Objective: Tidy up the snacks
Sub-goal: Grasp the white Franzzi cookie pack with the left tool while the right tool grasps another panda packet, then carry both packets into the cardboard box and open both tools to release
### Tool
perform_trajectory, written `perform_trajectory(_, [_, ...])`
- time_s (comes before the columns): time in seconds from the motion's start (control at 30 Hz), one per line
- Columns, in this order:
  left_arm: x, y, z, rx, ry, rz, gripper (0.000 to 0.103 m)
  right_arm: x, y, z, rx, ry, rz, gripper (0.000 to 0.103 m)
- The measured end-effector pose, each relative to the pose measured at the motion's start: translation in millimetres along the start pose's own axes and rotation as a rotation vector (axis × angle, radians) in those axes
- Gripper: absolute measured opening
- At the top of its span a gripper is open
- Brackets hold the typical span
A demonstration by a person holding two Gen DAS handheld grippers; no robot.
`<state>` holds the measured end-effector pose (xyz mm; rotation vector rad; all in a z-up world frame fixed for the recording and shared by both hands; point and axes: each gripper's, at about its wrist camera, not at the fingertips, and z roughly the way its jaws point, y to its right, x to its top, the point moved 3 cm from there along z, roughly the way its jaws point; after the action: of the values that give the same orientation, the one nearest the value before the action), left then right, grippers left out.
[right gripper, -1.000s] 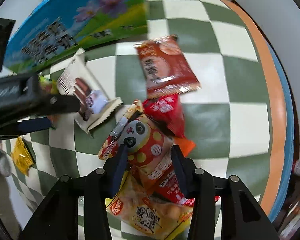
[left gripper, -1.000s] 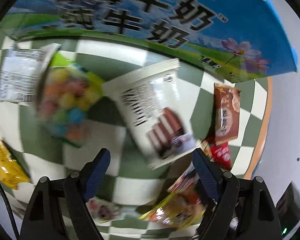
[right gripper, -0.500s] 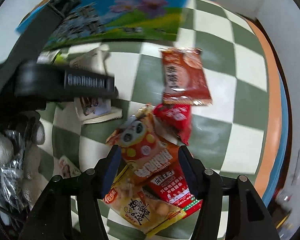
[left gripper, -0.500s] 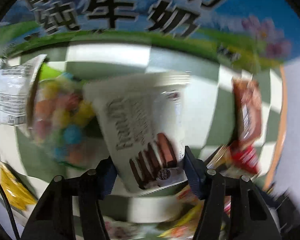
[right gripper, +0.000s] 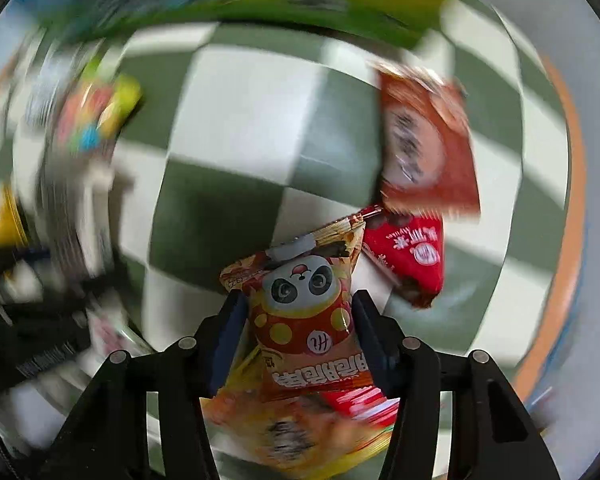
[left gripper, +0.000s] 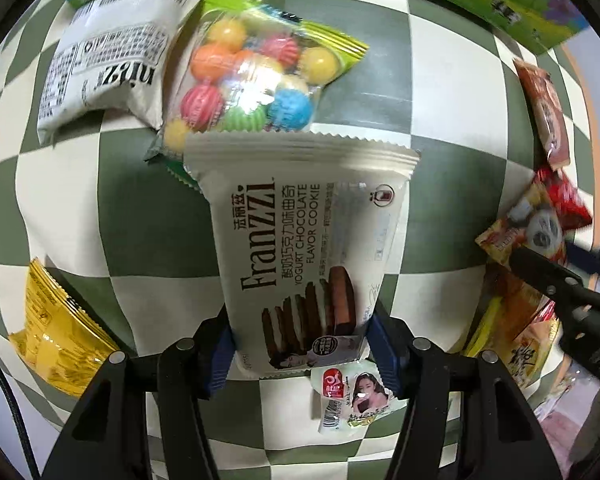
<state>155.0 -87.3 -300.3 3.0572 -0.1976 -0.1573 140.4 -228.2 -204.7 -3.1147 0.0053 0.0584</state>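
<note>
Left gripper clamps the white Franzzi chocolate-cookie packet by its lower end, above the green-and-white checkered cloth. Right gripper pinches the red-orange panda snack pouch. Beyond: clear bag of coloured gumballs.

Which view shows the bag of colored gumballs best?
The left wrist view: the gumball bag is sharp and near center, just beyond the Franzzi cookie pack held in the left tongs. In the right wrist view it is only a motion-blurred colored smear at the left edge.
</note>
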Motion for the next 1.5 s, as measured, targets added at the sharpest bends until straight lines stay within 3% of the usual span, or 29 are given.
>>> perform_trajectory(0.1, [-0.3, -22.2, 7.2, -0.017, -0.021, -0.019, 0.059, -8.1, 28.0, 4.3, 0.219, -0.032, 0.279, 0.056])
perform_trajectory(0.17, [10.2, -25.0, 10.7, -0.020, -0.033, -0.029, 0.059, -14.6, 38.0, 9.1, 0.315, -0.062, 0.381, 0.060])
perform_trajectory(0.27, [15.6, -33.7, 12.6, -0.010, -0.040, -0.032, 0.059, -14.5, 36.2, 3.4, 0.262, -0.033, 0.316, 0.069])
perform_trajectory(0.37, [21.0, -28.2, 7.8, 0.001, -0.037, -0.027, 0.059, -11.0, 19.4, -3.0, 0.228, -0.021, 0.224, 0.069])
perform_trajectory(0.47, [27.1, -12.9, 9.5, -0.005, -0.036, -0.022, 0.059, -15.1, 4.5, 4.6, 0.112, -0.027, 0.108, 0.069])
perform_trajectory(0.57, [28.8, -6.4, 6.1, 0.001, -0.030, -0.031, 0.059, -13.5, -12.2, 15.2, 0.062, -0.056, 0.090, 0.068])
perform_trajectory(0.6, [30.5, -7.3, 6.3, -0.002, -0.031, -0.033, 0.059, -15.2, -12.9, 17.5, 0.059, -0.063, 0.093, 0.066])
perform_trajectory(0.63, [32.4, -8.5, 6.9, -0.005, -0.031, -0.038, 0.059, -9.2, -41.1, 31.5, 0.056, -0.066, 0.098, 0.061])
perform_trajectory(0.67, [38.2, -8.3, 7.3, -0.007, -0.031, -0.040, 0.059, -6.1, -52.4, 37.6, 0.056, -0.068, 0.106, 0.051])
perform_trajectory(0.9, [44.9, -6.2, -23.1, 0.012, 0.039, -0.035, 0.056, -25.7, -32.7, 31.7, 0.087, -0.026, 0.155, 0.045])
perform_trajectory(1.13, [43.6, -5.9, -70.8, -0.016, 0.110, -0.013, 0.056, -31.1, -21.7, -8.9, 0.179, 0.052, 0.201, 0.044])
perform_trajectory(1.27, [47.0, -9.8, -127.7, -0.082, 0.178, -0.005, 0.056, -24.8, -20.9, -53.5, 0.260, 0.144, 0.202, 0.044])
perform_trajectory(1.5, [82.6, 6.9, -217.0, -0.153, 0.306, 0.048, 0.056, 29.6, -6.5, -180.9, 0.339, 0.348, 0.179, 0.044])
